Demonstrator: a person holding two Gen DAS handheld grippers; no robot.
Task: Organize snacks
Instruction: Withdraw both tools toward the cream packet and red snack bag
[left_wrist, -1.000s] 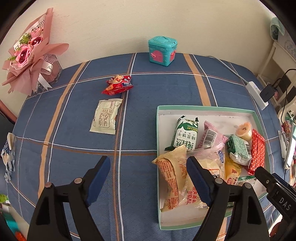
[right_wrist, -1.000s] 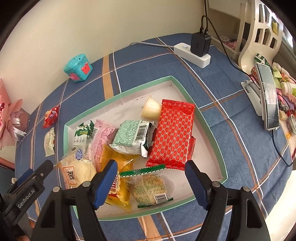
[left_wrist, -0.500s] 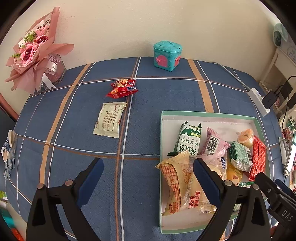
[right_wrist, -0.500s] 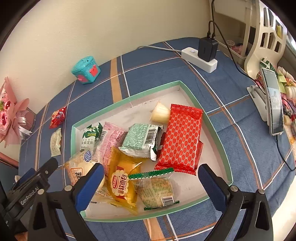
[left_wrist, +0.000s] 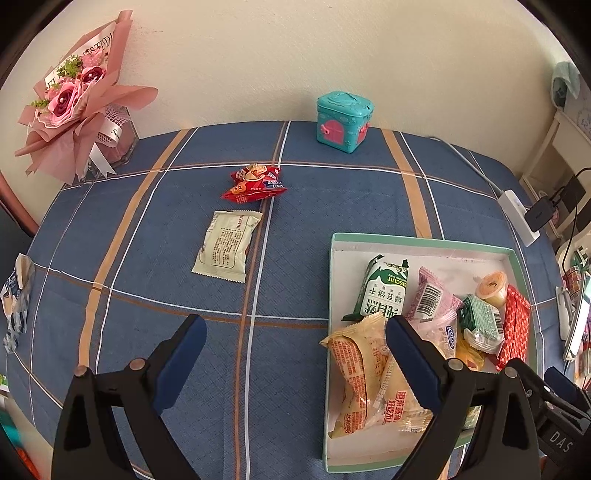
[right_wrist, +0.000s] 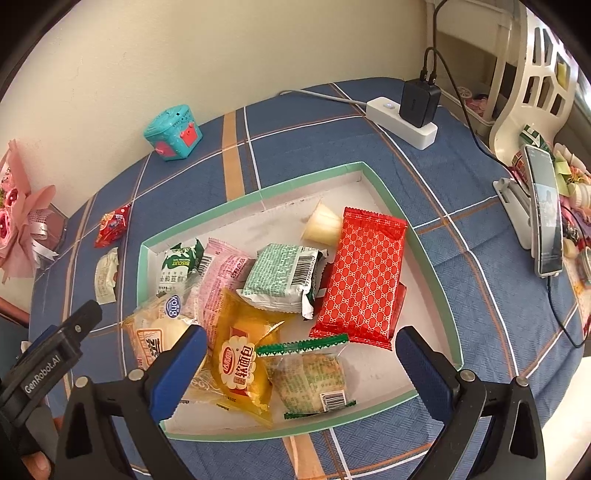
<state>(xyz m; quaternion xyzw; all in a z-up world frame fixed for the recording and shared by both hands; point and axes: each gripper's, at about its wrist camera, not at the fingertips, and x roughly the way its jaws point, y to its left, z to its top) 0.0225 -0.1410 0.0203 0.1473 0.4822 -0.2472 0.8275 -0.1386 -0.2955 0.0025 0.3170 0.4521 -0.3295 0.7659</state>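
A green-rimmed white tray (right_wrist: 255, 194) holds several snacks, among them a red wafer pack (right_wrist: 364, 277), a green biscuit pack (right_wrist: 284, 277), a yellow bun pack (right_wrist: 240, 354) and a clear pack with green edges (right_wrist: 310, 376). My right gripper (right_wrist: 301, 336) hangs open above the tray's near end, touching nothing. The left gripper (left_wrist: 295, 328) is open over the blue cloth beside the tray's (left_wrist: 421, 242) left rim, and nothing is between its fingers. Farther out on the cloth lie a cream packet (left_wrist: 227, 245) and a small red packet (left_wrist: 255, 182).
A teal toy box (left_wrist: 343, 122) and a pink bouquet (left_wrist: 77, 99) stand by the wall. A power strip (right_wrist: 402, 118) with a charger and cables lies at the back right. A phone on a stand (right_wrist: 546, 210) is at the right edge, and a crumpled wrapper (left_wrist: 16, 295) at the left edge.
The jaws of both grippers have spread wider. The snacks in the tray and the two packets on the cloth lie where they were.
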